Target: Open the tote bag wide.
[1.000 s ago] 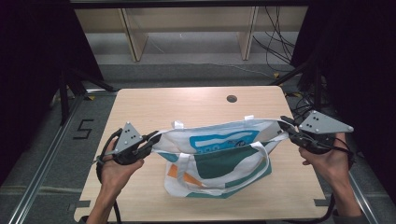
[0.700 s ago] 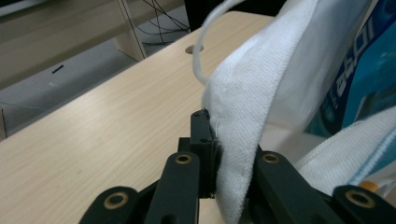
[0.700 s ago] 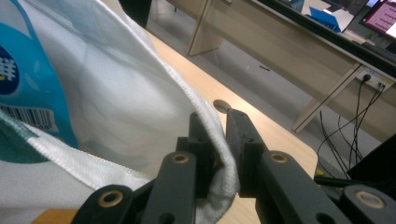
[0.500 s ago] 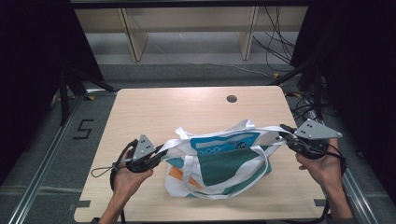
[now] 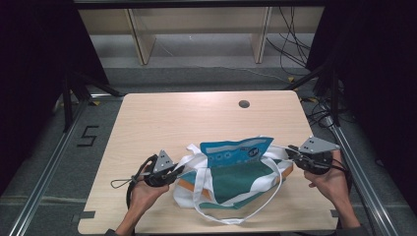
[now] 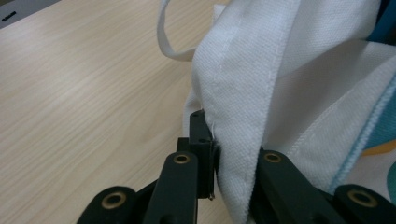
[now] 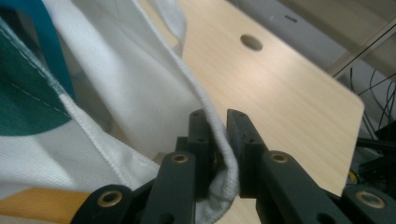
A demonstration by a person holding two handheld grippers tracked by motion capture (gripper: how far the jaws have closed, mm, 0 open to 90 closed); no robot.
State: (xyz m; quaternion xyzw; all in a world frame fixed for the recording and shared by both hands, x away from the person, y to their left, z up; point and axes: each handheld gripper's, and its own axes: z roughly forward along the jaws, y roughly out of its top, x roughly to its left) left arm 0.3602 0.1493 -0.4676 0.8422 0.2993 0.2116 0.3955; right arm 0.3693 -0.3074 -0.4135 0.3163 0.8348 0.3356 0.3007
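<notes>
Tote bag (image 5: 236, 172), white cloth with teal, blue and orange print, lies on the near half of the tabletop (image 5: 196, 118), stretched sideways between the two hands. Its mouth edge with the blue panel stands up toward the far side; the lower body sags flat on the wood. One white strap (image 5: 231, 216) loops loose toward the near edge of the tabletop.

Left tool (image 5: 178, 171): low over the tabletop at the bag's left end, held in the person's left hand (image 5: 142, 194). In the left gripper view its jaws are pinched on a folded white hem of the bag (image 6: 243, 140), cloth filling the narrow gap between them. The grip is nearly closed.

Right tool (image 5: 291, 151): at the bag's right end, held in the right hand (image 5: 329, 179), grey plate on top. In the right gripper view the jaws clamp a stitched white edge of the bag (image 7: 219, 135), which runs between the pads and bunches below them. The gap is narrow, only the thickness of the cloth.

A round hole (image 5: 244, 104) sits in the tabletop near its far edge, well apart from the bag. A floor marking "5" (image 5: 87, 136) is seen left of the tabletop.
</notes>
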